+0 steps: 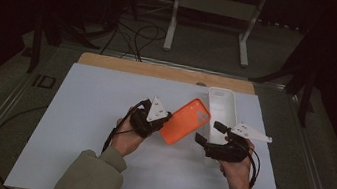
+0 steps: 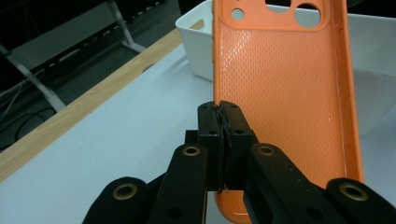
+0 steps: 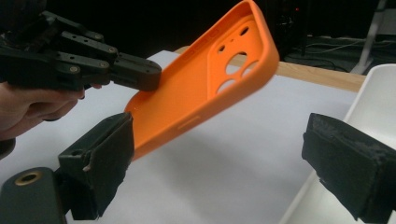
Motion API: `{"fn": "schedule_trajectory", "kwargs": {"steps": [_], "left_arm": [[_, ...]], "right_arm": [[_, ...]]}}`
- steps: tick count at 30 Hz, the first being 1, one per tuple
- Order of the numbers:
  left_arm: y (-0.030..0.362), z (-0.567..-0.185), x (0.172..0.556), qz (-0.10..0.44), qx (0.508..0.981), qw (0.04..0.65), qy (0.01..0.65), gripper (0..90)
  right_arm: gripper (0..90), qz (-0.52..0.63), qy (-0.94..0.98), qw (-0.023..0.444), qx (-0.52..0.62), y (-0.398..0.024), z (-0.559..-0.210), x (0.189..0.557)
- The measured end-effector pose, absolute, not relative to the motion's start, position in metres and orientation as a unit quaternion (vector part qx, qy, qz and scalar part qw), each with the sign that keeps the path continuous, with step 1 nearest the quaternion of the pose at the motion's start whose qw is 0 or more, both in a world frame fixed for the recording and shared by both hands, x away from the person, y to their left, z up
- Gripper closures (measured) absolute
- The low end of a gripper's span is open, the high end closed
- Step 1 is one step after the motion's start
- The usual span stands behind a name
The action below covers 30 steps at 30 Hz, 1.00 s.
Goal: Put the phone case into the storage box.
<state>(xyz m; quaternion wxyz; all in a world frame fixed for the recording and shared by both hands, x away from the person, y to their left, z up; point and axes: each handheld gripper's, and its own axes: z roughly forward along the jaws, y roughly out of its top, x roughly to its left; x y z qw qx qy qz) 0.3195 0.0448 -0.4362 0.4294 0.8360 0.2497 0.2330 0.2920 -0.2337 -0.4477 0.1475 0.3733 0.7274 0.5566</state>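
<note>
Left gripper, jaws pinched tight on the side wall of the orange phone case, near its lower end; in the left gripper view the two pads meet over that edge, the case's dimpled inside facing the camera with the camera cut-outs at the top. Case held clear of the white table, tilted, its cut-out end up and away from the person, toward the white tray. Right gripper just beside the case's lower right side, jaws spread wide, nothing between the pads; in the right gripper view, the near pad close under the case's lower edge, whether touching or a hair apart hard to tell, the other pad well off toward the tray's rim. Beyond the tray, a wooden strip along the table's far edge, then dark floor with cables and a white stand.
</note>
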Motion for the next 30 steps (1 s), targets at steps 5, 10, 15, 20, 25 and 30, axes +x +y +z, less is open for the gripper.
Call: {"fn": "schedule_trajectory", "kwargs": {"steps": [5,10,15,20,25,30], "left_arm": [[0.041,-0.435,0.317,0.233,0.836,0.432,0.243,89.7],[0.037,-0.434,0.314,0.233,0.837,0.434,0.238,89.6],[0.035,-0.432,0.311,0.233,0.837,0.437,0.233,89.6],[0.034,-0.430,0.308,0.237,0.834,0.444,0.229,89.6],[0.032,-0.429,0.306,0.239,0.830,0.450,0.226,89.6],[0.031,-0.428,0.304,0.238,0.826,0.457,0.226,89.6]], "right_arm": [[9.1,0.558,0.725,0.143,0.377,-0.230,-0.448,0.296],[9.1,0.558,0.726,0.139,0.378,-0.226,-0.448,0.299],[9.1,0.558,0.730,0.133,0.372,-0.218,-0.446,0.302],[9.6,0.557,0.733,0.125,0.370,-0.213,-0.443,0.304],[14.7,0.559,0.732,0.104,0.375,-0.210,-0.442,0.306],[30.1,0.555,0.733,0.085,0.382,-0.208,-0.442,0.308]]}}
